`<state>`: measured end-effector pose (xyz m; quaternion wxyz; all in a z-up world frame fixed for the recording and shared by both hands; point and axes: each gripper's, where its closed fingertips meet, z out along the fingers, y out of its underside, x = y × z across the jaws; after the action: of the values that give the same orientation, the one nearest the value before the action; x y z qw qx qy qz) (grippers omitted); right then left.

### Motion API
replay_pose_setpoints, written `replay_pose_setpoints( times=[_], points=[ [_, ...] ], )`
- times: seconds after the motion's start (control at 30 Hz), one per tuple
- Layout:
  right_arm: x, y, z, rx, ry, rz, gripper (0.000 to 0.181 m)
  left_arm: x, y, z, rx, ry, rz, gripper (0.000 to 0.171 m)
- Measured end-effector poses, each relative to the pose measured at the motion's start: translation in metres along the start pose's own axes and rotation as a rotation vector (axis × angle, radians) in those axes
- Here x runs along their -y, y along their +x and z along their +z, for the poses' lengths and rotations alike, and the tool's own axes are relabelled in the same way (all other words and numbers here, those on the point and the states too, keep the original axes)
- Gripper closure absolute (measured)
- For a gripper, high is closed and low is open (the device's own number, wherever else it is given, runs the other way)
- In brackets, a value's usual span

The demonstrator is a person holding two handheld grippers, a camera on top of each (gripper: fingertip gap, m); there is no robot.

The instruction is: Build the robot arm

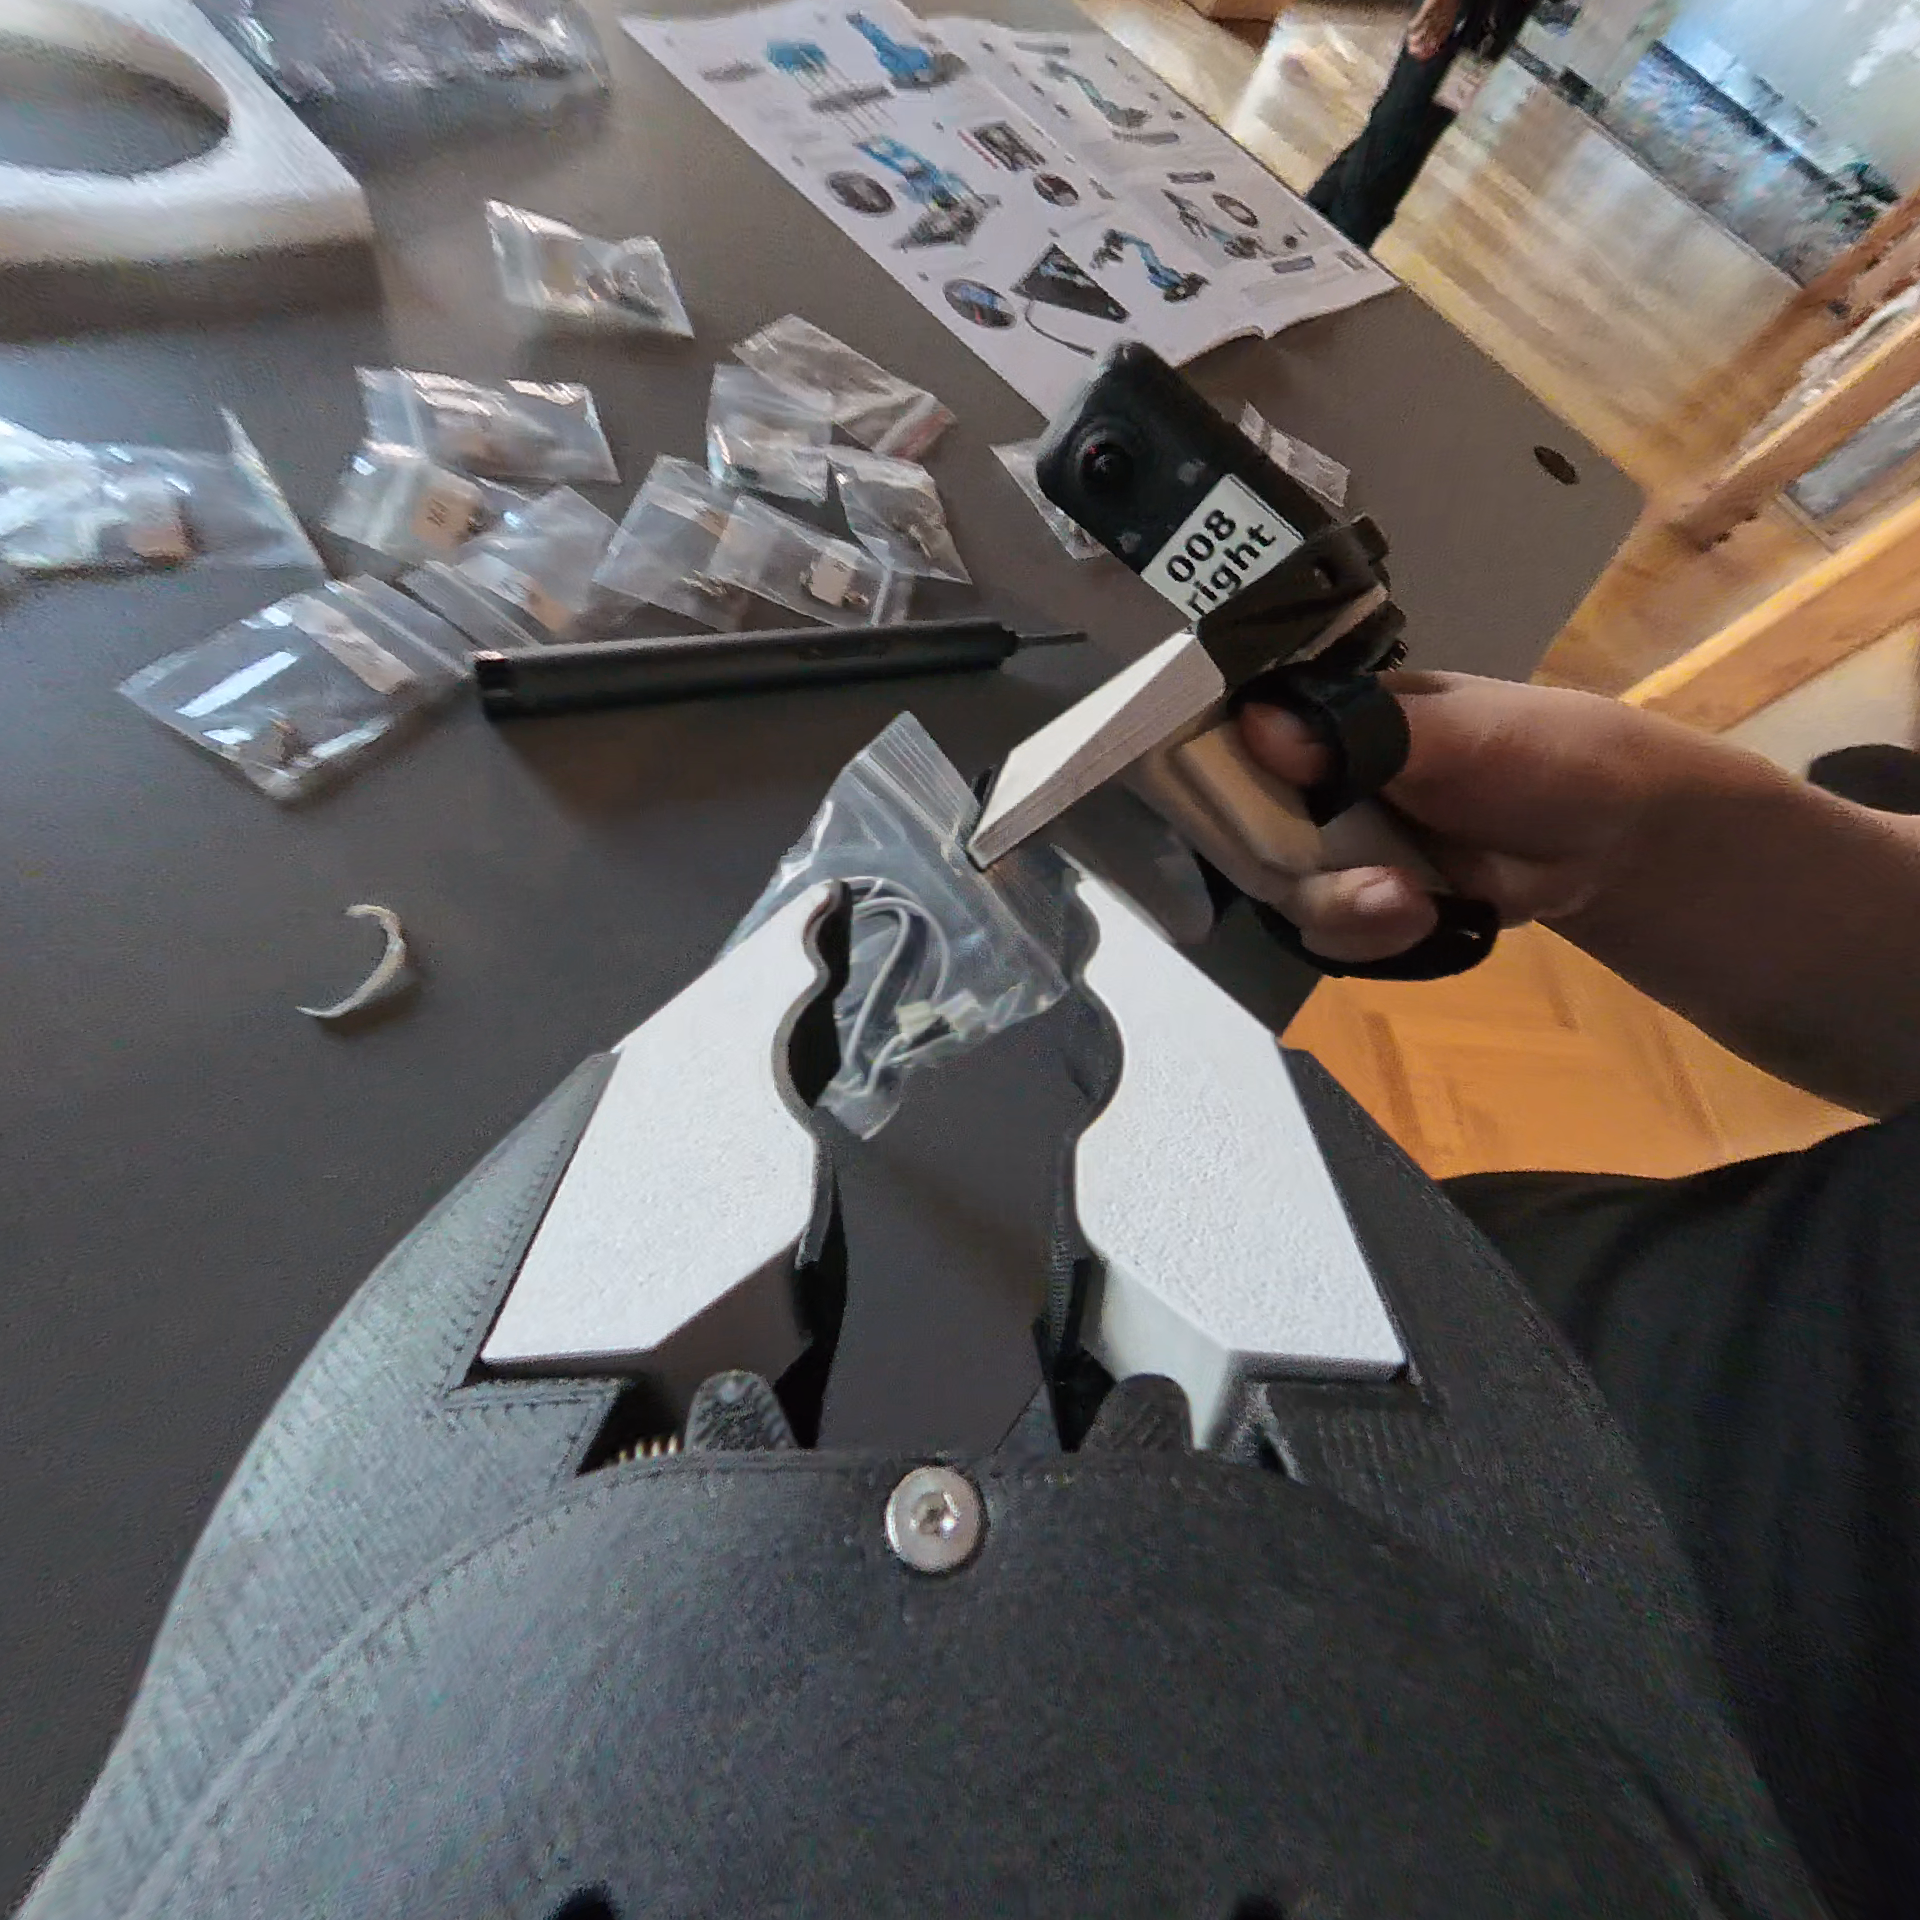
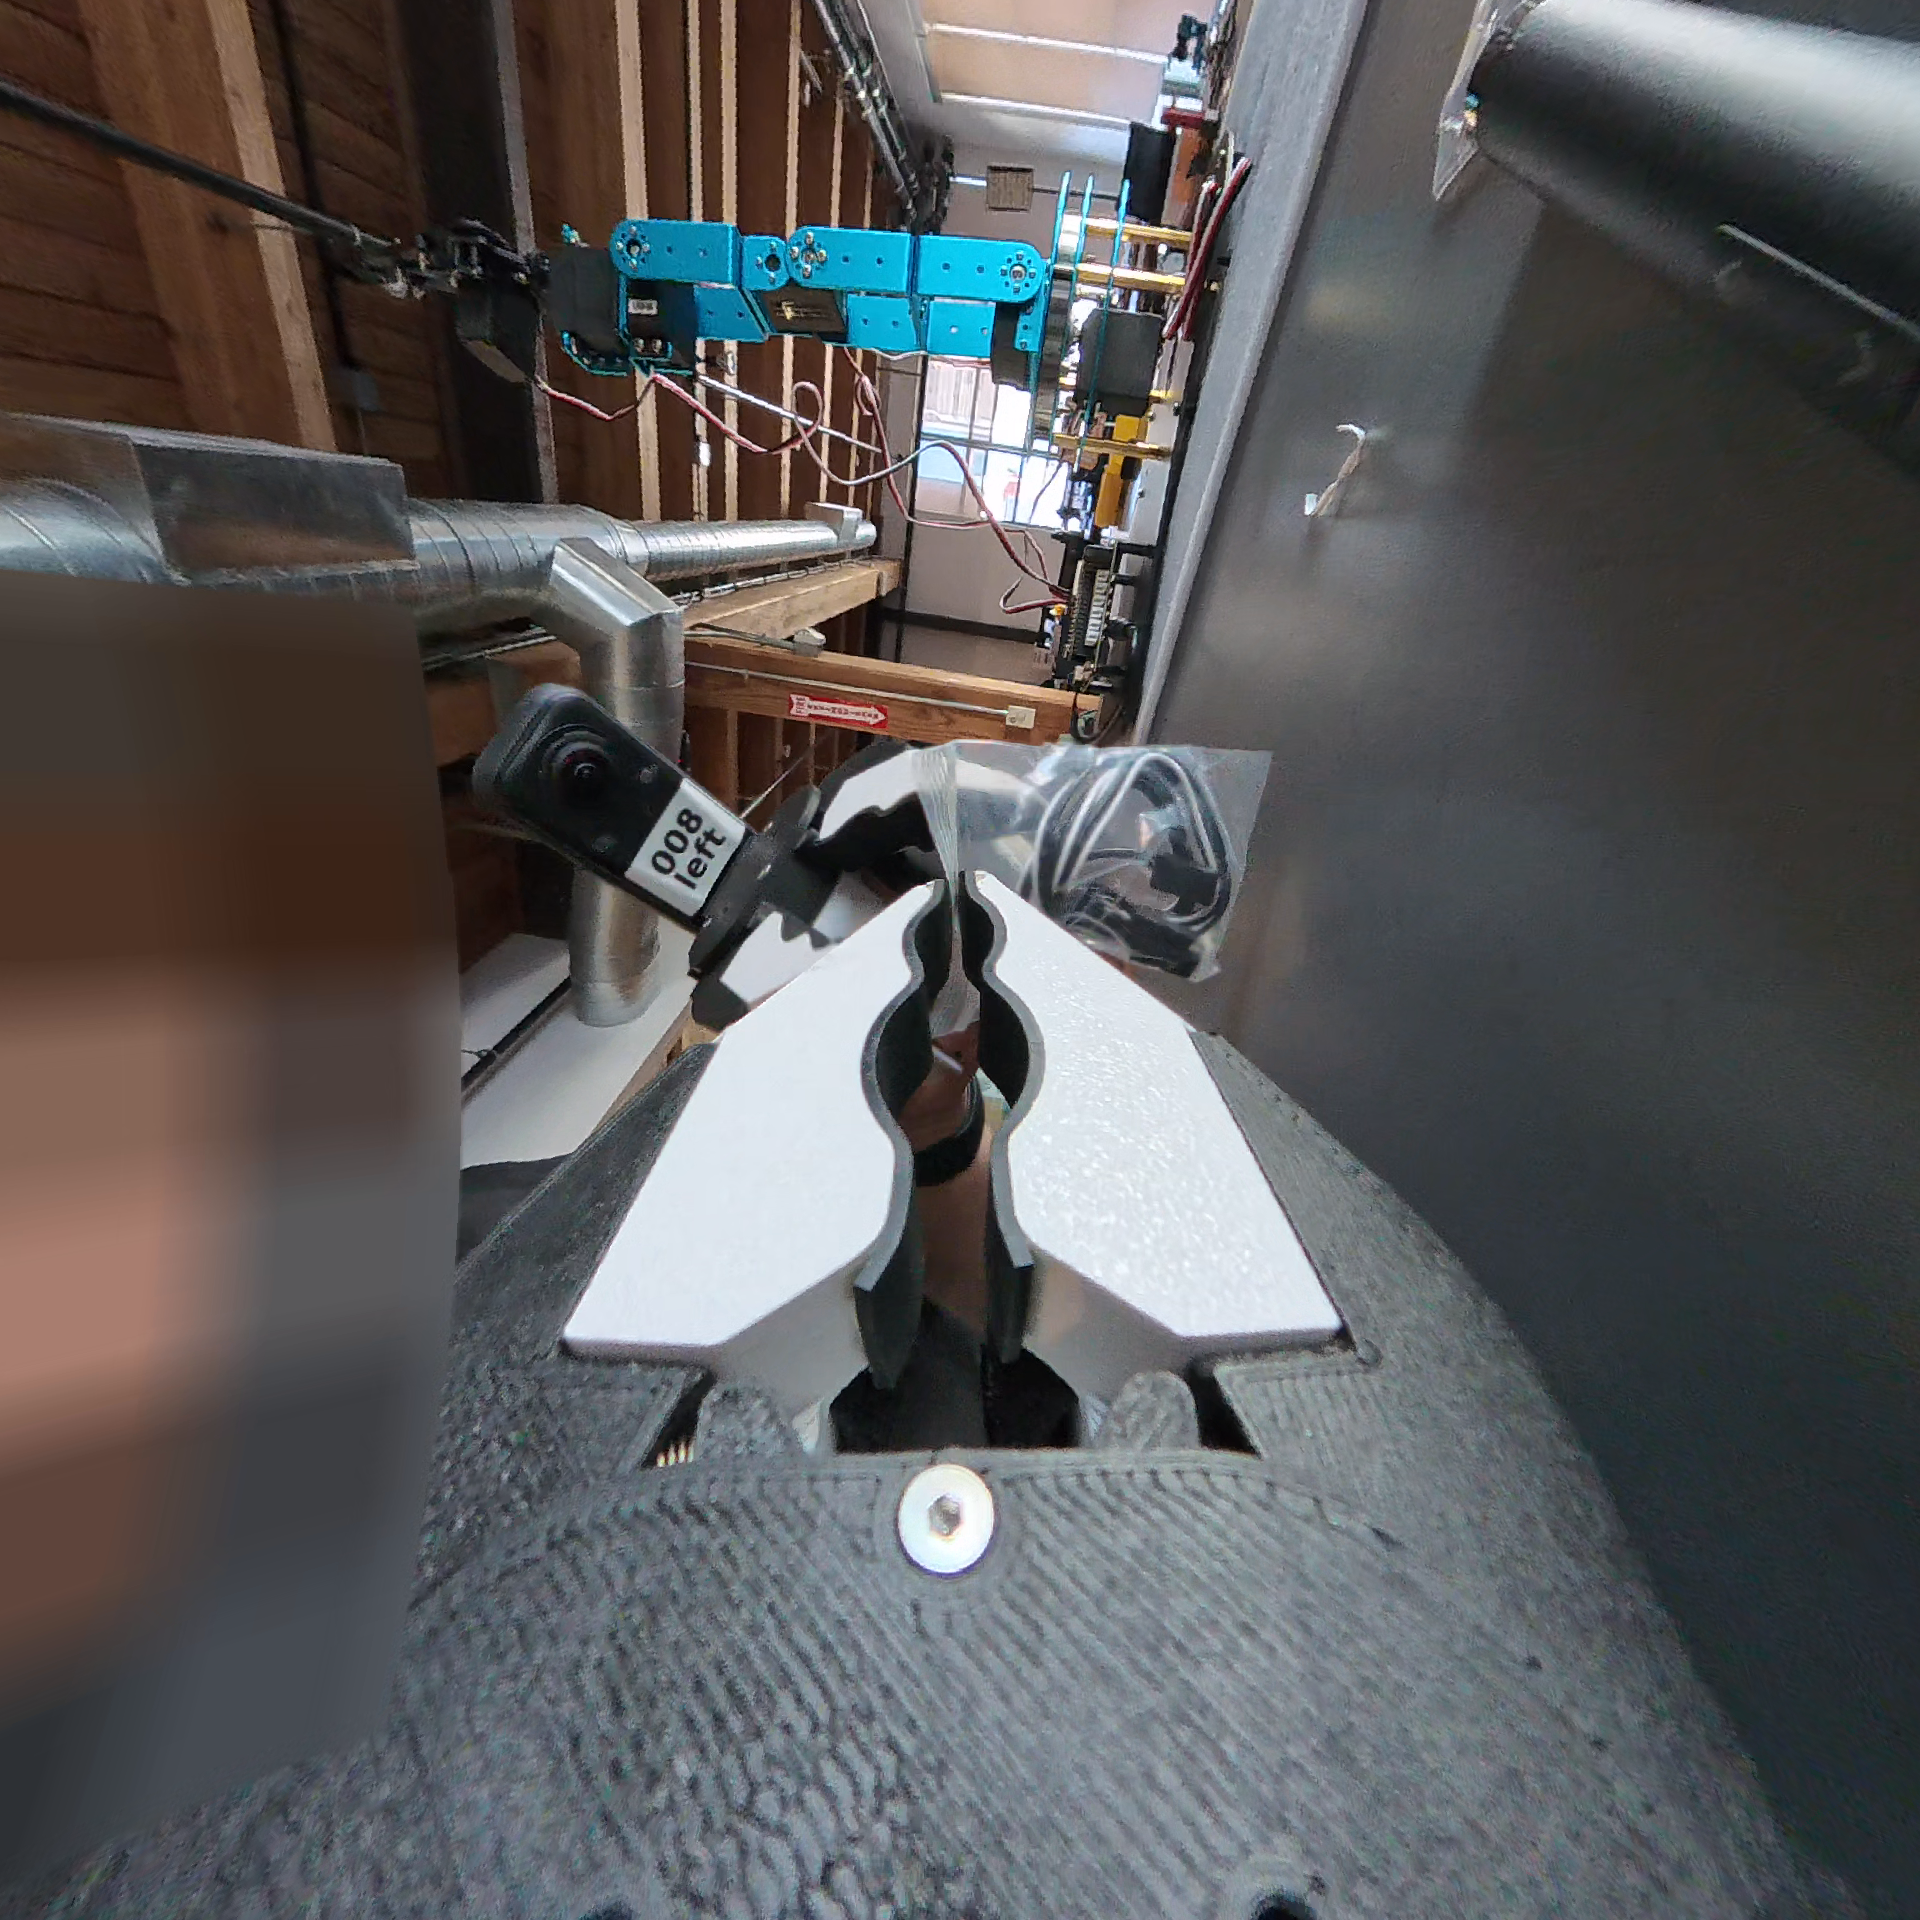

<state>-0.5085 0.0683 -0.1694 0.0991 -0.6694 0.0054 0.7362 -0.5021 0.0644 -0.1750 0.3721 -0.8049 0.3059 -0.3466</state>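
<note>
Bag (image 1: 914, 935) pinched by right gripper (image 2: 958, 888), between spread left gripper (image 1: 951, 914) fingers.

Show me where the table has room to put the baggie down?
Bare table lies around the curved white scrap, below the black screwdriver. It is crowded above that, where the pile of small bags spreads toward the instruction sheet.

Dark table (image 1: 260, 810); bags (image 1: 665, 540), screwdriver (image 1: 748, 660).

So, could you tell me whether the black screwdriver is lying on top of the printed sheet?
No, the black screwdriver lies on the bare dark table, apart from the printed sheet.
</note>
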Motion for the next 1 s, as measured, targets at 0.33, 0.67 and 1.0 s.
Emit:
replay_pose_setpoints(
  times=[0.33,0.67,1.0],
  points=[
    [-0.007,-0.009,0.011,0.097,-0.024,0.115,0.181,-0.019,-0.008,0.02,0.119,-0.04,0.149,0.144],
    [0.006,-0.025,0.001,0.132,-0.023,-0.079,0.175,-0.009,0.009,0.015,-0.088,0.044,-0.037,0.158],
    [0.0,-0.03,0.002,0.091,-0.109,-0.337,0.177,0.003,0.025,0.01,-0.333,0.102,-0.263,0.157]
  ],
)
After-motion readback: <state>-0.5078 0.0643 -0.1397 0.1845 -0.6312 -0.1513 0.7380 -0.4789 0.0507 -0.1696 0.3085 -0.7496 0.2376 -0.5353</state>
